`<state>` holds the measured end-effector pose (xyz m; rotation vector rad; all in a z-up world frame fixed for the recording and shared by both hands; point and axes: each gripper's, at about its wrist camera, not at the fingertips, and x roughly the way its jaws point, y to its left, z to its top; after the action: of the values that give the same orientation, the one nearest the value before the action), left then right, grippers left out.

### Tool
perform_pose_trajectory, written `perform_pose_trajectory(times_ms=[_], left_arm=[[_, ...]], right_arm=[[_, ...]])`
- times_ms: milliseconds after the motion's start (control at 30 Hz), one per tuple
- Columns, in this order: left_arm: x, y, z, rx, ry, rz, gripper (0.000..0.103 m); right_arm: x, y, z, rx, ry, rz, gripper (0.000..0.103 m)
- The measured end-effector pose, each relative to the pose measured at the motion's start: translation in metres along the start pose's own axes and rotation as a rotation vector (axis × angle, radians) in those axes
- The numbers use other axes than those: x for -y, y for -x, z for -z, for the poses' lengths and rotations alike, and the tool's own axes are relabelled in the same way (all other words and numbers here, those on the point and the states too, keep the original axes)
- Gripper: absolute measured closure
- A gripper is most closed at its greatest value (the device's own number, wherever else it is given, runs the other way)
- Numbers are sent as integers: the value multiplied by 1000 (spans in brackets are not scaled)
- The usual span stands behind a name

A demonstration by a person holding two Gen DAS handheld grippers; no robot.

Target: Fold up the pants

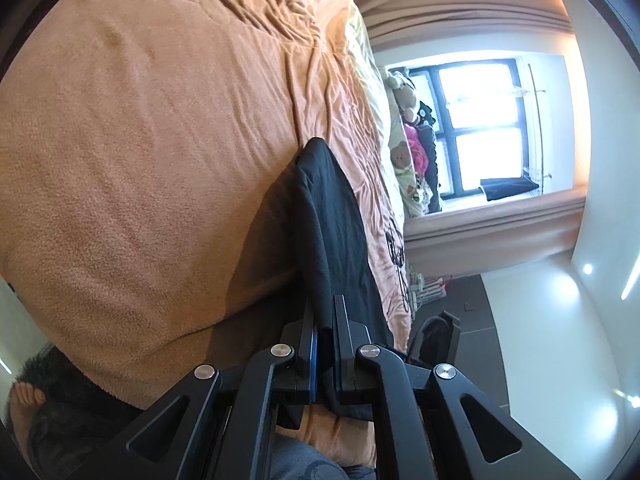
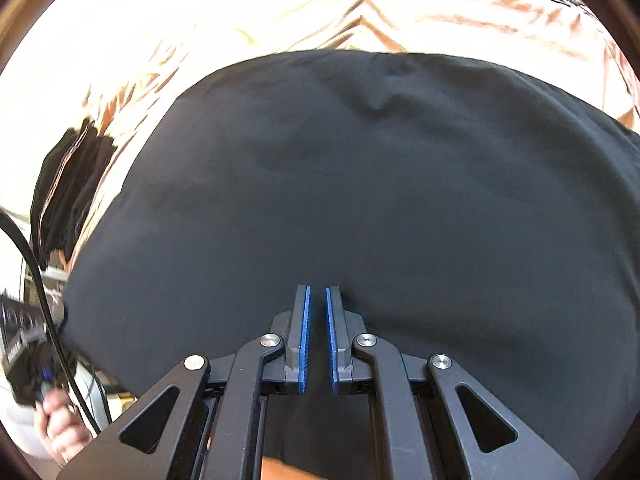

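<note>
1. Your left gripper (image 1: 325, 320) has its jaws clamped on a fold of the black pants (image 1: 328, 208).
2. Your right gripper (image 2: 317, 300) has its jaws nearly together, with the cloth lying under them; no fold shows between.
3. The pants (image 2: 360, 200) lie spread on the bed's orange blanket (image 1: 140, 140).

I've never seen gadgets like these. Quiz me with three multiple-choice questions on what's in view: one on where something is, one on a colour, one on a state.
1. Where do the pants lie?
A. on the blanket-covered bed
B. on the floor
C. on a chair

2. What colour are the gripper's pads?
A. red
B. blue
C. green

3. The left gripper is:
A. wide open
B. shut, empty
C. shut on the pants

Answers: 1 A, orange blanket surrounds them; 2 B, blue strips line the fingers; 3 C, black cloth is pinched between the fingers.
</note>
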<state>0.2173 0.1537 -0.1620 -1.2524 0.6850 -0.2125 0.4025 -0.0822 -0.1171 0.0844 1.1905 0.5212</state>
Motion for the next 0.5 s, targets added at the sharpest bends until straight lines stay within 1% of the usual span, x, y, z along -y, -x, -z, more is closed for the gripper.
perform_pose_trajectory(times_ms=[200, 300, 500], left_arm=[[-15, -2, -2, 9, 58, -30, 98], [-23, -1, -2, 13, 91, -42, 98], [-33, -1, 0, 11, 122, -75, 97]], right_arm=[[0, -13, -27, 35, -9, 10, 98], [5, -21, -48, 64, -37, 8, 98], [2, -32, -72, 110, -57, 37, 99]])
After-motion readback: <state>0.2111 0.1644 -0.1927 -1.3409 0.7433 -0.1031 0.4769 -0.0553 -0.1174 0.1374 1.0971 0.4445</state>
